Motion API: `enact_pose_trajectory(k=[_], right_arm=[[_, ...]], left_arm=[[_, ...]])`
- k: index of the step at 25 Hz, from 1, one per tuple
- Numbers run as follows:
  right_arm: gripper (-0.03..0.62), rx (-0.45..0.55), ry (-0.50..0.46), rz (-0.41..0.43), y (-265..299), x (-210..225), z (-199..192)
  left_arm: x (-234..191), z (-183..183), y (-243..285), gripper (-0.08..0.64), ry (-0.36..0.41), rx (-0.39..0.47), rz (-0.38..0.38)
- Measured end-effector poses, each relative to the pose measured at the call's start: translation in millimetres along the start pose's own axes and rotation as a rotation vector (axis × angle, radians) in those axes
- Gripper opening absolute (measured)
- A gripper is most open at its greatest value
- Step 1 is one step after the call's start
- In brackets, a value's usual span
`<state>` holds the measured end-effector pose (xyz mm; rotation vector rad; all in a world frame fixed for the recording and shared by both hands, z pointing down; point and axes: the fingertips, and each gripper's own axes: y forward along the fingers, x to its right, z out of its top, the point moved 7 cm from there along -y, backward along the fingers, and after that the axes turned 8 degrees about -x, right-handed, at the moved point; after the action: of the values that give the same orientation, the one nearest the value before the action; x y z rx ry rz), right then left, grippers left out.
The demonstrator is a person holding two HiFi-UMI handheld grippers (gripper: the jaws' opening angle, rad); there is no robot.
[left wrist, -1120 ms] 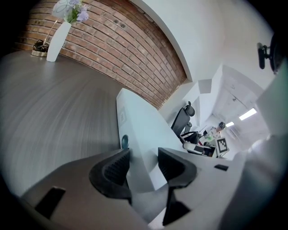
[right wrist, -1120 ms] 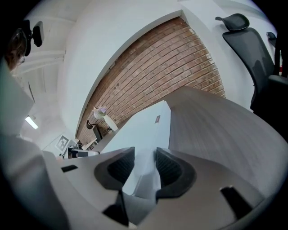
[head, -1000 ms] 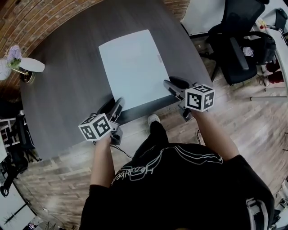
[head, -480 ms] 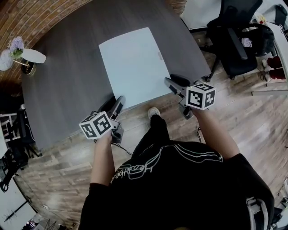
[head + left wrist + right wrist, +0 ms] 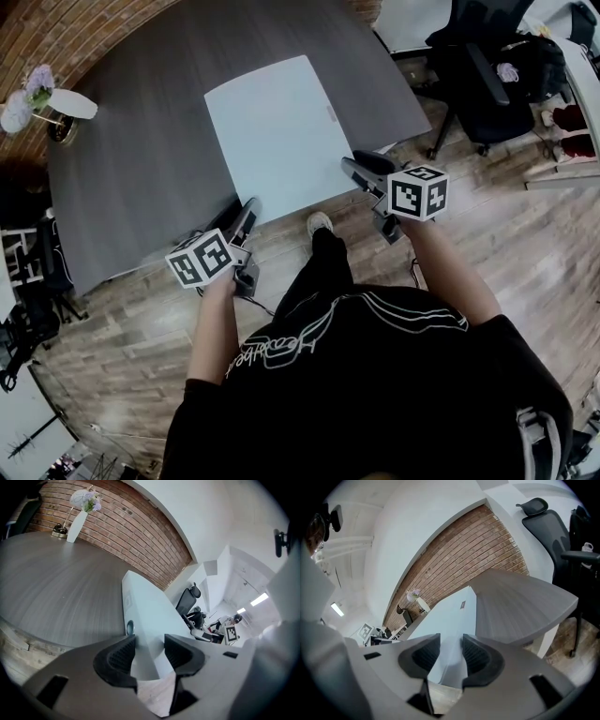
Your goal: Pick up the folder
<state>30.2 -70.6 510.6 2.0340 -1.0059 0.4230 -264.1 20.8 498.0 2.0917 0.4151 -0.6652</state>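
A pale blue folder (image 5: 272, 131) lies flat on the dark grey round table (image 5: 141, 169), its near edge hanging over the table's rim. My left gripper (image 5: 246, 217) is shut on the folder's near left corner. My right gripper (image 5: 354, 173) is shut on its near right corner. In the left gripper view the folder (image 5: 150, 611) runs away from between the left gripper's (image 5: 150, 644) black pads. The right gripper view shows the folder (image 5: 450, 620) pinched the same way in the right gripper (image 5: 451, 651). Both marker cubes sit over the wooden floor.
A white vase with flowers (image 5: 37, 98) stands at the table's far left edge, by the brick wall. Black office chairs (image 5: 487, 75) stand to the right. The person's shoe (image 5: 320, 223) is on the floor just under the folder's near edge.
Both grippers have drawn back toward the person with the folder between them. The folder has slid across the table and now overhangs the near rim.
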Motion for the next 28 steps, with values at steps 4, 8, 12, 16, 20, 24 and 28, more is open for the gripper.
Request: enact_pose_trajectory(k=[4,8,12,16,20,24,28], right_arm=[[0.127,-0.002,0.002,0.003,-7.3,-3.3,-10.2],[0.127,-0.007,-0.002,0.005,-15.7,-6.7,-19.2],[0.126,-0.020,-0.011,0.004,-24.0,-10.2,-27.9],[0.126,-0.027,-0.014,0.015,-26.6,-12.0,-31.8],[0.127,-0.014,0.000,0.039,-26.9,-10.6,-31.3],[0.211,-0.059,-0.004,0.096,-25.0,-9.6,-35.7],[0.252,-0.105,0.049,0.201,-24.2,-5.7,-42.1]], left_arm=[[4.7,-13.4,-4.5,0.193,-0.005,0.007,-0.006],[9.4,-25.3,-9.3,0.193,-0.006,0.010,-0.004],[13.6,-37.2,-13.2,0.193,-0.012,0.015,-0.004],[14.9,-40.5,-16.6,0.193,-0.012,0.030,-0.015],[10.9,-39.8,-17.8,0.204,-0.004,0.045,-0.036],[3.8,-39.6,-17.1,0.269,0.003,0.012,-0.097],[-1.0,-44.6,-10.1,0.332,-0.027,-0.039,-0.222]])
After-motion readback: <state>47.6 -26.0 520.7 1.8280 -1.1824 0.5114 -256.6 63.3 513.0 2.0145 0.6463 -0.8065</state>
